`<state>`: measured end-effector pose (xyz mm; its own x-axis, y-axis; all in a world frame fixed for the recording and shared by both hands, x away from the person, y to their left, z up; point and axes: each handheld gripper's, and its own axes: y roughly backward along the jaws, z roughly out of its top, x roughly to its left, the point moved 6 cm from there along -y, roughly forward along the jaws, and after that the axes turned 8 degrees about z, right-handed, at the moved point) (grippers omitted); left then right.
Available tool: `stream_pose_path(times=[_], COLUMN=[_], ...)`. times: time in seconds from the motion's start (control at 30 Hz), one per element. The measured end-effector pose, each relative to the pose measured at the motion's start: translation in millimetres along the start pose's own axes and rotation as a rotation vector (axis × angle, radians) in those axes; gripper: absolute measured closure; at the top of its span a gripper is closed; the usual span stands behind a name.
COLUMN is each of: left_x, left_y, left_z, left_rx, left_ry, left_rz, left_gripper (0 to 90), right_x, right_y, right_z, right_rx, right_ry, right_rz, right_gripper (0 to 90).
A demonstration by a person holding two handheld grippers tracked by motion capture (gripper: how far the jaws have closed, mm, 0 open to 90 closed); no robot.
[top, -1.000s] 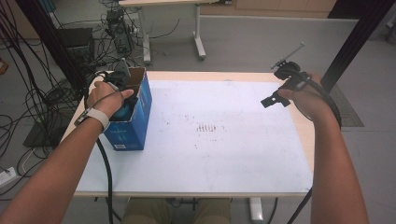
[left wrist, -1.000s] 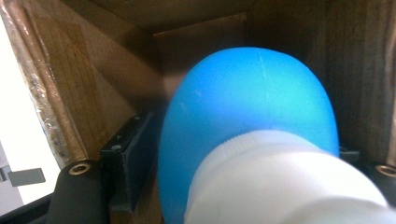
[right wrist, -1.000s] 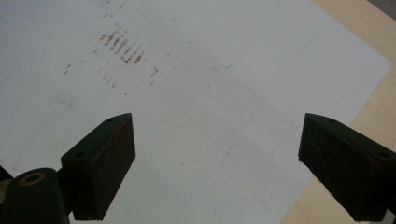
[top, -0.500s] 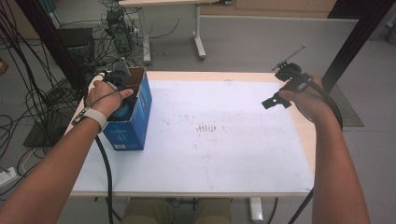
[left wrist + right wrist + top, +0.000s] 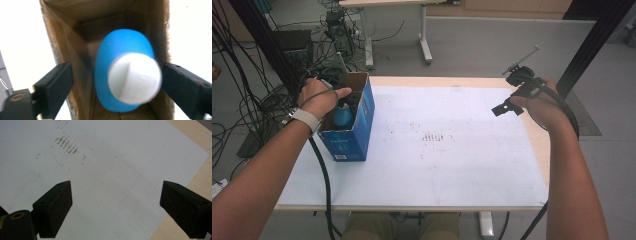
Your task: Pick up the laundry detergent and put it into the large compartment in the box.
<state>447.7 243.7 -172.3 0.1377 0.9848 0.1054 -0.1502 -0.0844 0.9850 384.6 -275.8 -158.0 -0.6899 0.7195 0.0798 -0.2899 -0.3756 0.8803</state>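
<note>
A blue bottle [image 5: 117,47] with a white cap [image 5: 133,77] sits inside an open cardboard box [image 5: 357,135], blue outside and brown inside [image 5: 65,42]. In the high view the bottle [image 5: 343,118] shows in the box at the table's left edge. My left gripper [image 5: 116,75] hangs over the box mouth; its jaws have just been opening and now stand wide on either side of the cap, not pressing it. From above, the left gripper [image 5: 348,102] lies under the hand. My right gripper [image 5: 507,106] is held above the table's right side, open [image 5: 116,195] with nothing between its fingers.
A white sheet [image 5: 472,165] with brown smudges [image 5: 432,136] covers the wooden table. Cables and equipment [image 5: 257,100] crowd the floor at the left. A black post [image 5: 592,45] rises at the back right, and another table's legs [image 5: 424,35] stand behind.
The left hand has risen a little above the box and its jaws have opened off the blue bottle, which stays in the box. The right hand has kept still.
</note>
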Motion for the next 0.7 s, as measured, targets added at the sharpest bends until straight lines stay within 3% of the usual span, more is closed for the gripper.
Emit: stream_pose_path(times=[0.1, 0.27, 0.47, 0.53, 0.7], left_x=[1.8, 0.5, -4.7, -2.2, -0.6], left_y=[9.3, 24.0, 38.8, 45.1, 65.9], left_z=[-1.0, -0.4, -0.1, -0.1, 0.4], left_rx=[-0.020, -0.032, -0.054, -0.068, -0.099], left_ry=[-0.006, -0.033, -0.106, -0.101, -0.116], left_rz=[-0.022, -0.025, -0.032, -0.058, -0.048], left_gripper=[8.0, 4.7, 4.9, 4.9, 5.2], right_x=[0.9, 2.0, 3.4, 3.5, 2.9], right_y=[-0.6, -1.5, 0.1, 1.1, 3.3], right_z=[1.2, 3.1, 3.9, 3.3, 1.2], right_rx=[-0.001, 0.000, -0.002, -0.003, -0.004], right_ry=[0.004, 0.007, 0.012, 0.010, 0.006], right_rz=[0.004, 0.007, 0.007, 0.006, 0.003], right_gripper=[10.9, 10.9, 10.9, 10.9, 10.9])
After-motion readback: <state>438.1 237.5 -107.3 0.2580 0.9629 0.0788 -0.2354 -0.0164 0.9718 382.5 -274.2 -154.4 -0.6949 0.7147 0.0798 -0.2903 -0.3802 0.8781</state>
